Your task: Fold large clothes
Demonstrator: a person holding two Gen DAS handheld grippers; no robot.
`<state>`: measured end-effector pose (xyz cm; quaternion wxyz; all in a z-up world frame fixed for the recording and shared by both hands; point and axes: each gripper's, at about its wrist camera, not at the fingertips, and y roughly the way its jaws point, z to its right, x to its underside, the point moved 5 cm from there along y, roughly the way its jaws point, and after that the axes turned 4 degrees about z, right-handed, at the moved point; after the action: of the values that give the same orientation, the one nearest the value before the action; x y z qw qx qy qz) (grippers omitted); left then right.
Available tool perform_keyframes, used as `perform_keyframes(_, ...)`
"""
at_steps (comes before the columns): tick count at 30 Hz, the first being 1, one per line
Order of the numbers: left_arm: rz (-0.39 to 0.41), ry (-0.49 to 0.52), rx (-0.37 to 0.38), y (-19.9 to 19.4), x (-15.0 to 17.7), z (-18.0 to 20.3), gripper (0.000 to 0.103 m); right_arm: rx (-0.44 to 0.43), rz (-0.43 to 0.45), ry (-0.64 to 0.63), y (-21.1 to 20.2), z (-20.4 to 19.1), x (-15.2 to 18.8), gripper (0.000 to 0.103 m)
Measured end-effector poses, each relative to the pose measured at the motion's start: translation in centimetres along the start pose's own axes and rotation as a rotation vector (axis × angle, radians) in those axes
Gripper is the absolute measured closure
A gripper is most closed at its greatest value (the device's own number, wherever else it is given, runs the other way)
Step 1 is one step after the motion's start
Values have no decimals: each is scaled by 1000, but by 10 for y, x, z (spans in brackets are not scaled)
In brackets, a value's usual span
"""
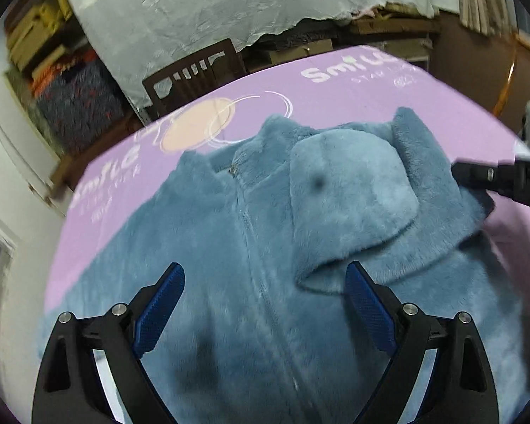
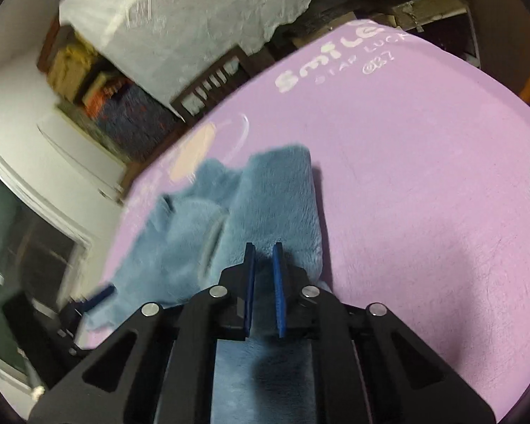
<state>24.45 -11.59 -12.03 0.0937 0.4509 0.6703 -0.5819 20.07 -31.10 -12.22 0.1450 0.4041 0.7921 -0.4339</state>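
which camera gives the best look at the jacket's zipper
The left wrist view: the zipper runs down the blue fleece jacket from collar toward the open left hand-held gripper. The right wrist view shows only bunched fleece pinched in the right hand-held gripper, no zipper.

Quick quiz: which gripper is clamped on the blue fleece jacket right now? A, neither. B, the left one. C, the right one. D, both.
C: the right gripper has its fingers nearly closed on a fold of the blue fleece jacket, while the left gripper hovers spread wide above it.
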Motion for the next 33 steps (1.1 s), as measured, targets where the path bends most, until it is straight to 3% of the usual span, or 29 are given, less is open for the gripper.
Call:
perform_keyframes(3, -15, 26, 1, 14, -11, 9, 10, 56, -60, 2, 22, 6, 13, 102)
perform_keyframes(7, 3, 52, -50, 30, -23, 15, 10, 39, -65, 28, 24, 10, 13, 103)
perform_keyframes(10, 19, -84, -69, 29, -23, -16, 27, 20, -68, 50, 27, 13, 13, 103)
perform_keyframes(11, 8, -143, -49, 27, -20, -27, 32, 18, -69, 52, 27, 15, 13, 103)
perform_keyframes(14, -14, -408, 55, 19, 4, -79, 32, 22, -69, 44, 27, 16, 11, 103)
perform_keyframes(16, -36, -491, 104, 21, 17, -94, 32, 24, -68, 43, 26, 15, 12, 103)
perform_keyframes(23, -103, -595, 242, 41, 27, -100, 32, 9, -66, 64, 24, 18, 12, 103)
perform_keyframes(28, -76, -649, 236, 40, 30, -121, 32, -30, -48, 88, 16, 15, 7, 94)
perform_keyframes(33, -77, -636, 244, 45, 24, -121, 36, -33, -39, 72, 14, 9, 6, 86)
